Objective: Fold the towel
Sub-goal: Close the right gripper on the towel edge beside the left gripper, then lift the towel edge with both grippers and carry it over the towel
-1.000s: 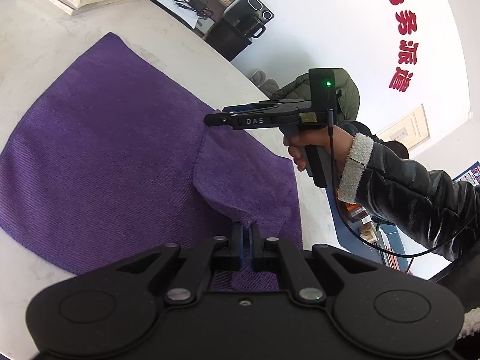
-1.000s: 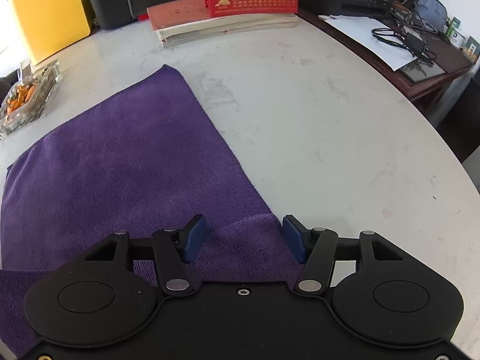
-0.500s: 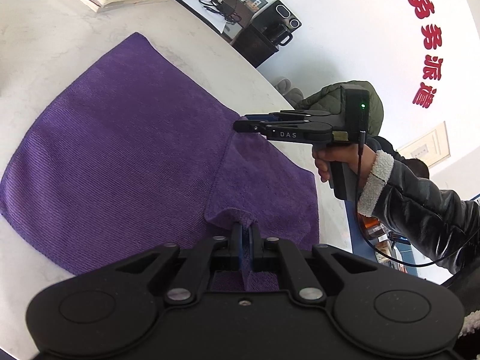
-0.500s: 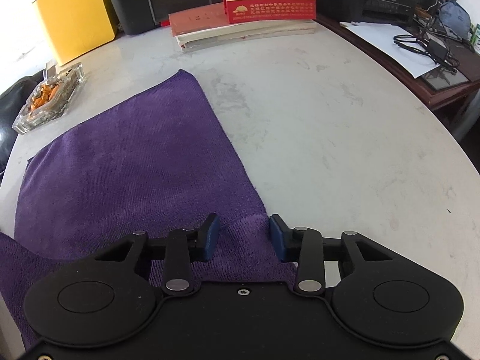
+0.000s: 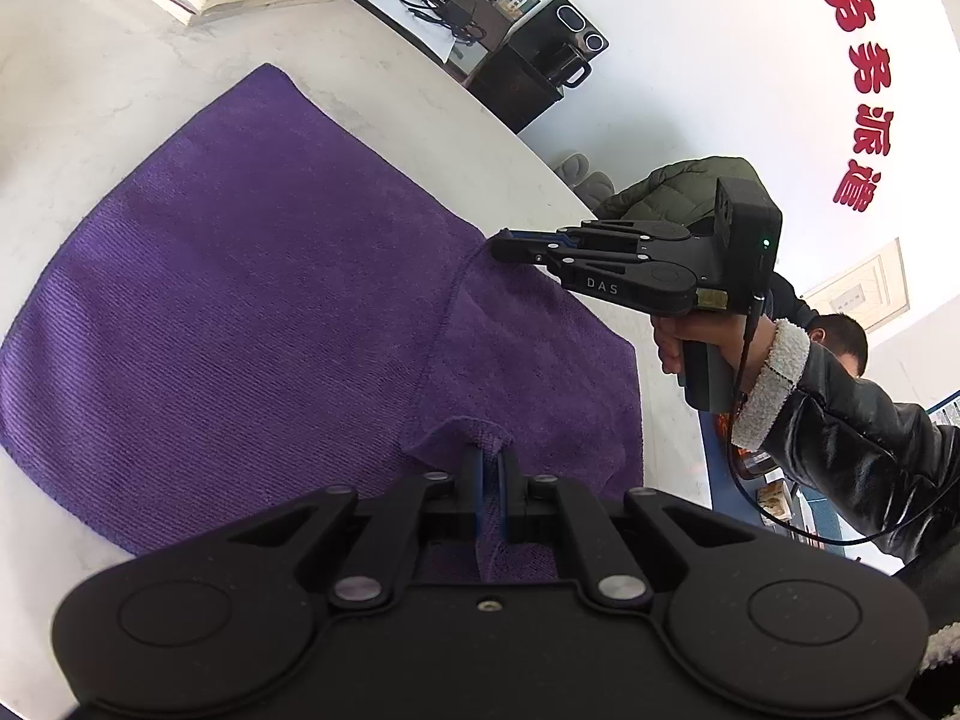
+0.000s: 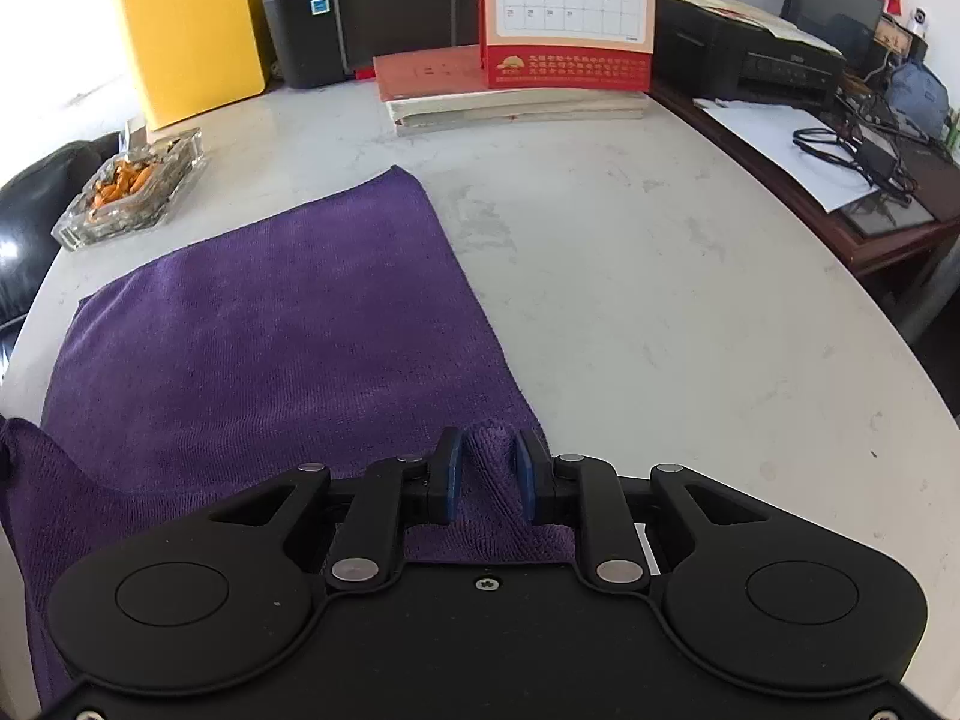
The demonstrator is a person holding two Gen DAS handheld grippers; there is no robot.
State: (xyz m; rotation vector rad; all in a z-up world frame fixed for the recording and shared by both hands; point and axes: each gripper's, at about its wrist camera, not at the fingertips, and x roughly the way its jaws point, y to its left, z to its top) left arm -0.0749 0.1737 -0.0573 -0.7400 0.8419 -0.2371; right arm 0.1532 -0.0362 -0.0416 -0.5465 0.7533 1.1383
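A purple towel (image 5: 240, 300) lies spread on a white marble table (image 6: 690, 330); it also shows in the right wrist view (image 6: 270, 348). My left gripper (image 5: 492, 468) is shut on the towel's near edge, which is pinched up between its blue pads. My right gripper (image 6: 485, 468) has closed around the towel's other near corner, a ridge of cloth bunched between its pads; it shows from the side in the left wrist view (image 5: 501, 243). The near strip of towel is lifted and folded over.
A stack of books (image 6: 510, 102) with a desk calendar (image 6: 567, 12) stands at the table's far side, beside a black printer (image 6: 360, 18) and a yellow box (image 6: 186, 30). A glass ashtray (image 6: 132, 186) sits far left. Cables lie on a side desk (image 6: 870, 150).
My right gripper's fingers have closed from wide open onto the towel corner. Both grippers have moved forward over the towel, carrying the near edge with them.
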